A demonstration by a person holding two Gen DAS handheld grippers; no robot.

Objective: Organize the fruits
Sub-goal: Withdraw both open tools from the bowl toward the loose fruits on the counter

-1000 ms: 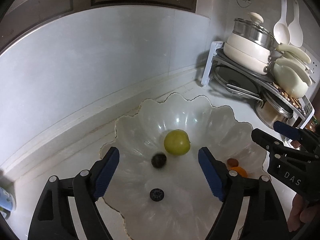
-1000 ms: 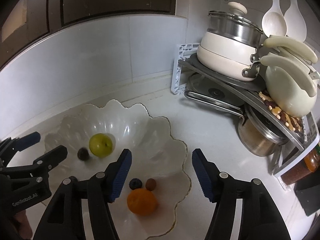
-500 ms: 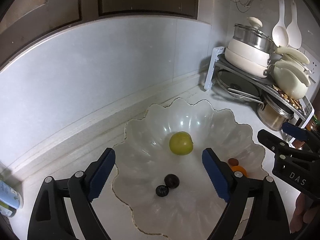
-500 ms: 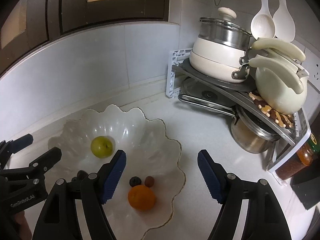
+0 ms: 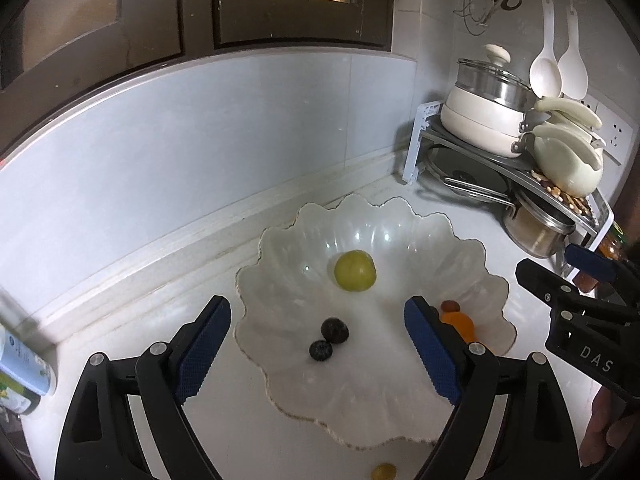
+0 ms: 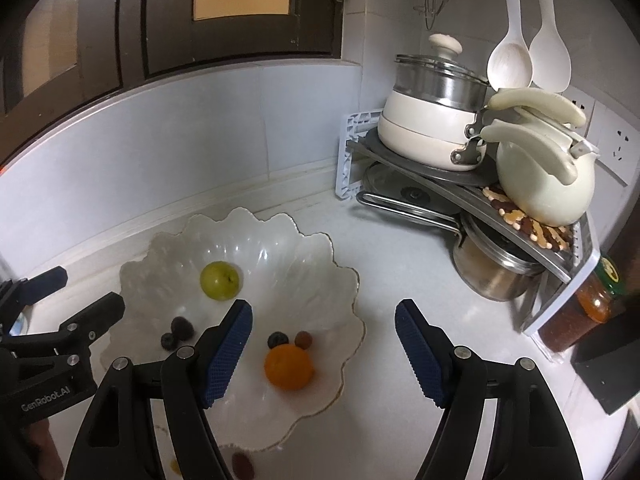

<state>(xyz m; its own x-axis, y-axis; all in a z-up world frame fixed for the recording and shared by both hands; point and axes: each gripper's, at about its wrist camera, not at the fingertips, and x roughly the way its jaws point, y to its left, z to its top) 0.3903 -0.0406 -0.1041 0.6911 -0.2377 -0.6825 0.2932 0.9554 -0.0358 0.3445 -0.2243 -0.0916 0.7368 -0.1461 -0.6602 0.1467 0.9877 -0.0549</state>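
Note:
A white scalloped bowl (image 5: 360,408) (image 6: 336,276) sits on the counter. It holds a green fruit (image 5: 355,271) (image 6: 219,280), a dark berry (image 5: 335,330) (image 6: 182,327), a blueberry (image 5: 320,350) (image 6: 168,341), a second blueberry (image 6: 277,340), a brown nut (image 5: 449,305) (image 6: 304,339) and an orange (image 5: 460,323) (image 6: 289,367). A small yellow fruit (image 5: 384,471) and a dark red fruit (image 6: 243,464) lie on the counter in front of the bowl. My left gripper (image 5: 318,348) is open and empty above the bowl's near side. My right gripper (image 6: 323,354) is open and empty above the bowl's right rim.
A corner rack (image 5: 480,148) (image 6: 440,176) at the back right carries white pots, lids and a steel pot (image 6: 494,272). Jars (image 6: 596,300) stand beside it. Spoons and scissors hang on the tiled wall. A carton (image 5: 20,368) stands at the far left.
Both grippers have pulled back and up from the bowl, staying open. The dark berry has rolled toward the near side and now lies beside the blueberry.

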